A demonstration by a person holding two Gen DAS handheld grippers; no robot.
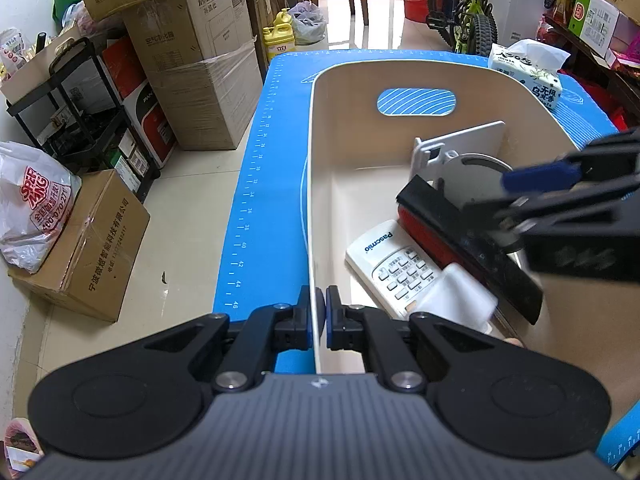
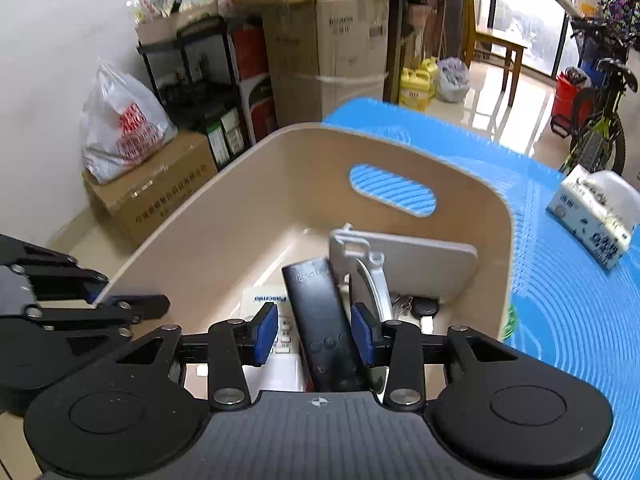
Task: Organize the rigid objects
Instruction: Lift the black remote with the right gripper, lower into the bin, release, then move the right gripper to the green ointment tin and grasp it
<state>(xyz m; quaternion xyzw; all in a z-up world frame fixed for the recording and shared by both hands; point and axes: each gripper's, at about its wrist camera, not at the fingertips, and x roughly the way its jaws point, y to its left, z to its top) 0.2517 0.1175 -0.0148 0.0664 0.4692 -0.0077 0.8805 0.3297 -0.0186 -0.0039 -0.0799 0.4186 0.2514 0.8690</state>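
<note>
Remote [image 2: 324, 320], black, lies in the bin [image 2: 224, 184] btwn your right gripper [image 2: 316, 334]'s spread pads, so lifting crooked may snag it, while left gripper [image 1: 320, 308] pinches the bin wall.

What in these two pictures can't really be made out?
- Right wrist view: small dark objects in the beige plastic bin, behind the white board; too small to identify.
- Left wrist view: the black remote's far end, hidden by the blurred right claw.
- Tissue pack: print blurred.
</note>
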